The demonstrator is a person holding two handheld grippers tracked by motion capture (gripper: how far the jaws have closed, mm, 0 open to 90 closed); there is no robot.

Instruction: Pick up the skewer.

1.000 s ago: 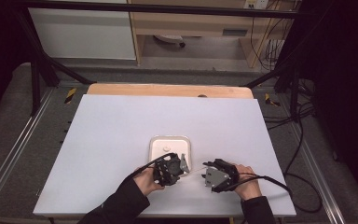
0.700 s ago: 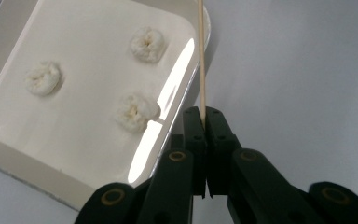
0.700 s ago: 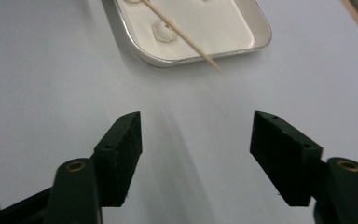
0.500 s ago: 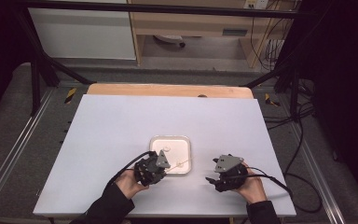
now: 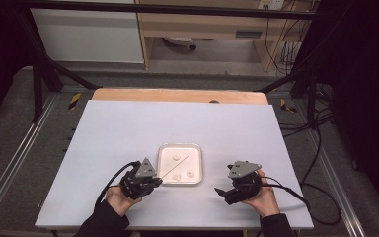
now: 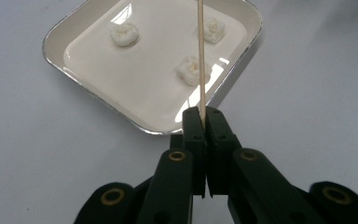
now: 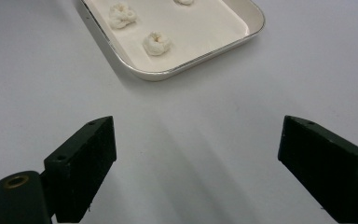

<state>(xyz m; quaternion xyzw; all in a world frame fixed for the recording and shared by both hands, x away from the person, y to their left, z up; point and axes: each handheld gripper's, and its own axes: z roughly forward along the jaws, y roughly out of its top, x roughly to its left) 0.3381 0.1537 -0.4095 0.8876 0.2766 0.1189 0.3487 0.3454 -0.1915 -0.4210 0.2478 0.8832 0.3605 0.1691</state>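
White tabletop (image 5: 128,133) carries a square white metal-rimmed tray (image 5: 196,150) between both claws. Left claw (image 6: 203,116) is clamped on a thin wooden skewer (image 6: 200,56) reaching over three white dough lumps (image 6: 193,70). Right claw (image 7: 196,149) gapes wide before the tray.

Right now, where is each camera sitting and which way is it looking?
High view: above the person's side, looking forward and down at the white table; both hands, left gripper and right gripper show.
Left gripper view: rides the left gripper, looking along shut jaws pinching a thin wooden skewer.
Right gripper view: rides the right gripper, looking along open jaws.
All three share the shallow white square tray with three small white lumps.
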